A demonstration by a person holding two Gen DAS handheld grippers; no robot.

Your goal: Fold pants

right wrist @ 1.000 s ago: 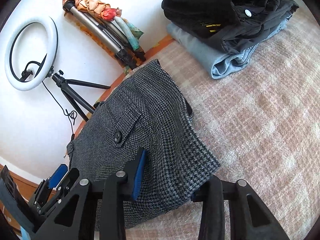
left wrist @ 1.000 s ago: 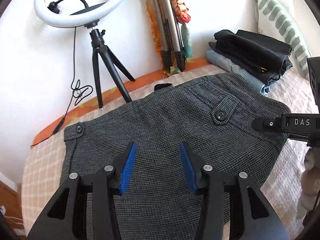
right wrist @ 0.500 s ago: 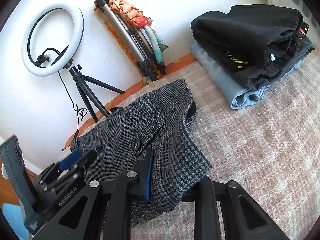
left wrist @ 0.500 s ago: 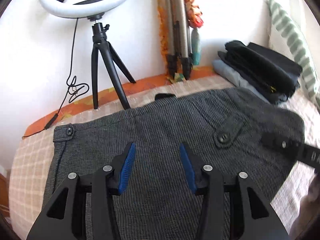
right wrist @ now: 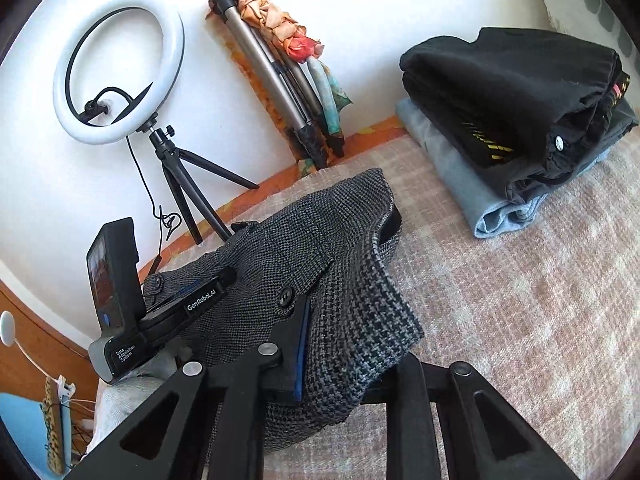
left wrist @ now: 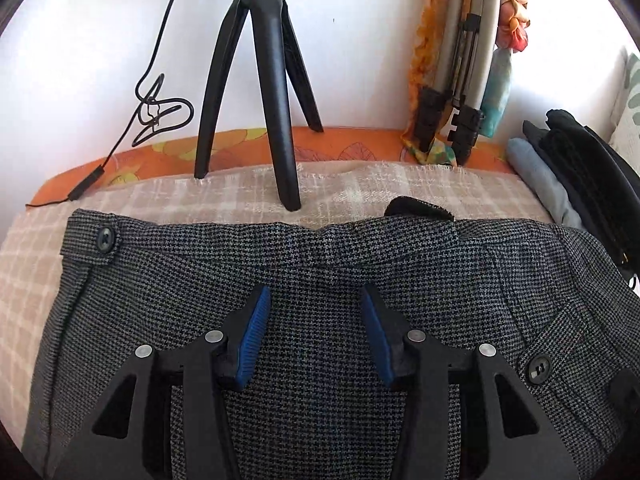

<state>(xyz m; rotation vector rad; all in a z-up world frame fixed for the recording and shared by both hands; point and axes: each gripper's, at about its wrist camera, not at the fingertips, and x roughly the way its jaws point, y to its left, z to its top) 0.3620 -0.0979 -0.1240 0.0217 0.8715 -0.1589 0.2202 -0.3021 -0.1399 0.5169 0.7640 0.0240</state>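
The right gripper [right wrist: 336,356] has just closed its fingers [right wrist: 301,344] on a lifted fold of the grey houndstooth pants [right wrist: 288,264], which lie on the checked bedspread [right wrist: 520,280]. The left gripper [right wrist: 176,304] rests over the pants at near left (its fingers are hidden). Far right sits a stack of folded clothes [right wrist: 512,120]; far left, a ring light [right wrist: 120,68] stands on its tripod.

Checked bedspread [right wrist: 520,280] bears houndstooth pants [left wrist: 320,264], folded clothes [right wrist: 520,92], tripod [left wrist: 276,92].

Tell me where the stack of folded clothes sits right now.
The stack of folded clothes lies on the checked bedspread, upper right in the right wrist view, beyond the houndstooth pants and right of the folded tripod against the wall.
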